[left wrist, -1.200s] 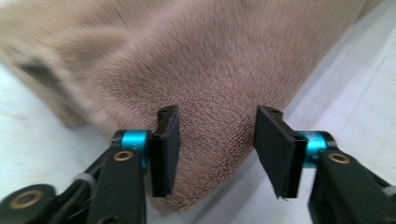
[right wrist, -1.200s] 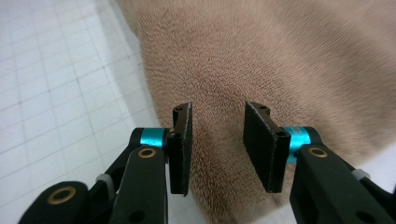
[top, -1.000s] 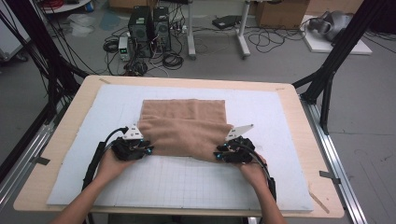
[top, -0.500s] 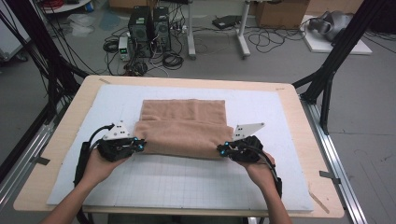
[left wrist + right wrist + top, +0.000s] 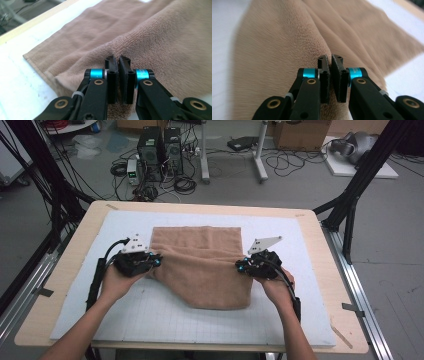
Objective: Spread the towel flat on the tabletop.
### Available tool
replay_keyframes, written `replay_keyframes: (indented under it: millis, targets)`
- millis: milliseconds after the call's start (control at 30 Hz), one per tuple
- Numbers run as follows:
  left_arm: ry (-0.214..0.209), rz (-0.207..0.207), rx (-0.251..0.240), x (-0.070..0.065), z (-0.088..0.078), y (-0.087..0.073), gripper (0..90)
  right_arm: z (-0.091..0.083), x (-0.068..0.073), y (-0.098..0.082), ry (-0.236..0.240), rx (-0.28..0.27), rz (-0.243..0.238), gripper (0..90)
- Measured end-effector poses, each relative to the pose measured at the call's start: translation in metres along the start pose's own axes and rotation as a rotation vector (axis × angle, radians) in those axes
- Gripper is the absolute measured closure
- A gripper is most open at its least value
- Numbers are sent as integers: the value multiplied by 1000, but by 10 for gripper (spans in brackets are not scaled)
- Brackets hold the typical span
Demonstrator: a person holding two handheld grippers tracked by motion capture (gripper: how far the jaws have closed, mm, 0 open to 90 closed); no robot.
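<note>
Both grippers clamped on the towel (image 5: 202,265): left gripper (image 5: 150,262) has its jaws pinched nearly together on a ridge of pile at the towel's left edge, right gripper (image 5: 245,266) does the same at the right edge; the left gripper view (image 5: 119,72) and the right gripper view (image 5: 331,75) each show cloth bunched between the black pads, so both grips look real, not just contact; jaws on both sides have just been closing onto the cloth. Towel sits mid-mat on the white gridded mat (image 5: 310,270), tan terry, far part flat toward the back of the table (image 5: 55,285), near part hanging in a loose flap toward the person. Key relation: the two pinch points lie on one line running left-right across the table, towel strung between them, each hand at its own side, neither nearer; the free near flap trails below that line. My read: this is a fold in progress, and the next move likely carries that line forward or back as one; both hands need to travel together and level, or the held edge will skew and the fold will land crooked.
</note>
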State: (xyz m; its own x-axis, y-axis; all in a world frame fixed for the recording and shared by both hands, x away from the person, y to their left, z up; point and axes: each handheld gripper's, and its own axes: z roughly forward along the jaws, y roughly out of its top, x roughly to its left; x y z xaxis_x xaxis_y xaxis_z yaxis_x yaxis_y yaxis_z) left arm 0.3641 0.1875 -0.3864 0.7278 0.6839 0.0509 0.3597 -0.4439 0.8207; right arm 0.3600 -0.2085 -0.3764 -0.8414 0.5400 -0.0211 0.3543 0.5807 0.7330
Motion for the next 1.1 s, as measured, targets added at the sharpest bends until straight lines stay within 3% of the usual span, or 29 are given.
replay_keyframes:
  millis: [67,167,267,300,367,467,633,767,900,1000,1100]
  targets:
    - [10,-39,20,9,23,-1,850,13,-14,-5,-16,19,57,851]
    - [24,-66,69,17,50,-4,847,33,-28,-12,-33,71,81,849]
    - [15,-86,80,22,61,-9,827,41,-38,-17,-18,50,137,843]
    - [14,-102,73,23,60,-9,817,41,-40,-18,-15,39,146,836]
    - [20,-95,75,23,55,-7,759,40,-41,-17,-17,35,146,811]
    - [19,-115,39,24,36,-3,691,30,-36,-15,-20,20,143,763]
    - [17,-84,-10,19,2,-2,658,8,-20,-9,-19,-32,103,705]
    - [2,-63,-15,10,-14,-10,649,-6,-5,-6,-24,-60,65,675]
    - [-25,-37,0,-1,-21,-21,647,-12,11,-9,-31,-45,14,655]
    - [-57,-18,17,-9,-18,-29,655,-10,21,-15,23,-56,14,602]
    - [-69,6,85,-15,-4,-34,637,-1,30,-20,79,-36,-1,550]
